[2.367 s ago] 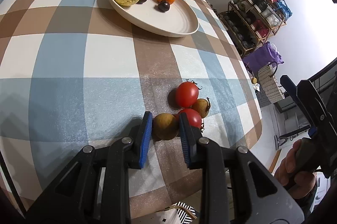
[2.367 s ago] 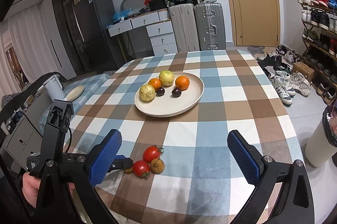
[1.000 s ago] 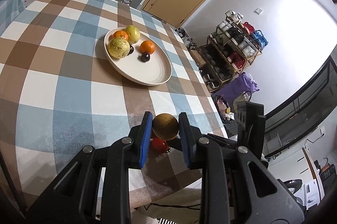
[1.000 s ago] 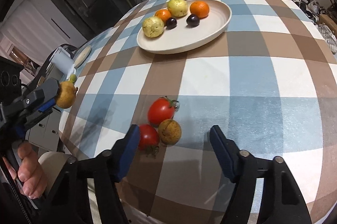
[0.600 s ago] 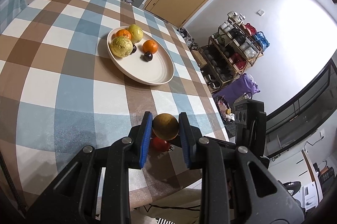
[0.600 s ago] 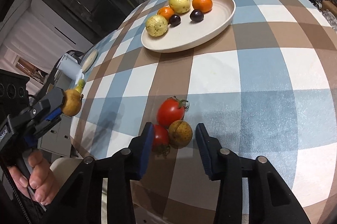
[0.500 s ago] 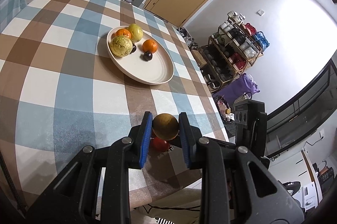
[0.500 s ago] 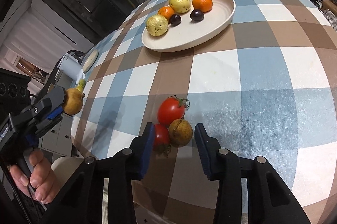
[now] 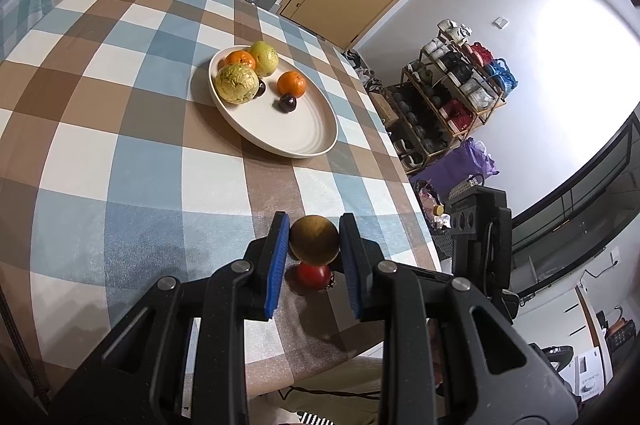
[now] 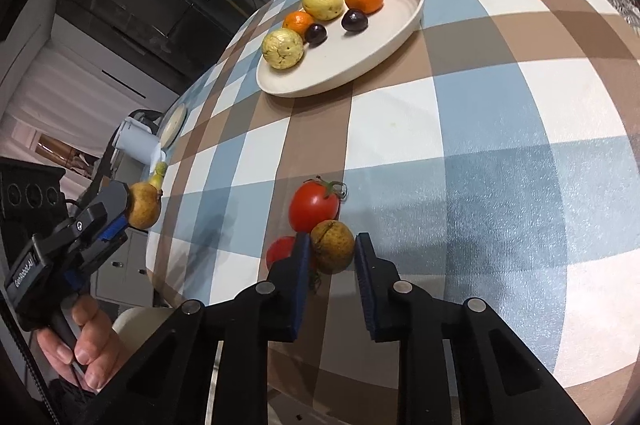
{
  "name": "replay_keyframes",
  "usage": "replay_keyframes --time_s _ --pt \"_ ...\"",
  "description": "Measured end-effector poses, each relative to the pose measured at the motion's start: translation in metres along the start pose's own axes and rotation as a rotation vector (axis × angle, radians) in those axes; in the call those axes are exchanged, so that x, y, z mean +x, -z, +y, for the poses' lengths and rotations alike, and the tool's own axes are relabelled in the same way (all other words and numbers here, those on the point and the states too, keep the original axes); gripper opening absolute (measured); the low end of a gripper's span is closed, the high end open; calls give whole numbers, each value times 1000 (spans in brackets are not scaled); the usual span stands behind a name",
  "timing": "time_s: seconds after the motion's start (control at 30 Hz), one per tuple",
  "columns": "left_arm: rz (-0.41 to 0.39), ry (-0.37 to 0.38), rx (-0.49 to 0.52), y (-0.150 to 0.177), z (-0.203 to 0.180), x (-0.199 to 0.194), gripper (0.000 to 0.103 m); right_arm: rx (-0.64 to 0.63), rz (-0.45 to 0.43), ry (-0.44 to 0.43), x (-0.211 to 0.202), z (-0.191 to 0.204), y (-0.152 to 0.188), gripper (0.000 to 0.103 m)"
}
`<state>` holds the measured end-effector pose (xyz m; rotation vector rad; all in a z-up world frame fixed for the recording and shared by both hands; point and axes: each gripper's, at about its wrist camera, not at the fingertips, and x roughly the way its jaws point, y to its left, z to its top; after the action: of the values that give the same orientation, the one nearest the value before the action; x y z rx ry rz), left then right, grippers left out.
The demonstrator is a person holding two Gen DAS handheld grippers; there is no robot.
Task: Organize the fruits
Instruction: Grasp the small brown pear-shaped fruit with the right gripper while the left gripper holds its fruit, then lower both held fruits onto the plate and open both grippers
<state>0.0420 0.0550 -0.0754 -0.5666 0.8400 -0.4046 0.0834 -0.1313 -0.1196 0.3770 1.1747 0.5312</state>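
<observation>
My left gripper (image 9: 313, 223) is shut on a round brown fruit (image 9: 314, 240) and holds it up in the air over the table's near edge; the right wrist view shows that fruit (image 10: 143, 206) at the left. My right gripper (image 10: 331, 242) is closing on a second brown fruit (image 10: 332, 251) that rests on the cloth, with both blue pads against its sides. A large red tomato (image 10: 314, 206) touches that fruit from behind. A smaller tomato (image 10: 281, 251) lies just left of the left finger. The cream plate (image 10: 340, 77) farther back holds two oranges, two yellow-green fruits and two dark plums.
The checked tablecloth (image 10: 460, 113) covers a round table whose edge drops away just below the tomatoes. A white kettle (image 10: 138, 141) and cabinets stand beyond the left edge. A shoe rack (image 9: 448, 97), suitcases and a door lie past the far side.
The right gripper's jaws have come together from wide apart onto the brown fruit on the cloth, and the gripper rolled slightly. The left gripper has kept still with its fruit.
</observation>
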Motion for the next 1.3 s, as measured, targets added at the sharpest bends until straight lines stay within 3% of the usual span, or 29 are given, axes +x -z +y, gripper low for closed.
replay_keyframes --time_s 0.47,0.87,1.07,1.3 --pt "15 -21 3 2 1 9 23 22 -41 -26 -10 -3 -1 21" --pt "32 -32 16 -2 -3 16 23 60 -110 -111 -33 -10 -8 21" --pt "17 -52 49 -24 -13 20 23 55 -165 -181 -48 -5 -20 21" --pt "26 -76 75 -78 -25 51 23 47 -237 -252 -69 -4 -54 21"
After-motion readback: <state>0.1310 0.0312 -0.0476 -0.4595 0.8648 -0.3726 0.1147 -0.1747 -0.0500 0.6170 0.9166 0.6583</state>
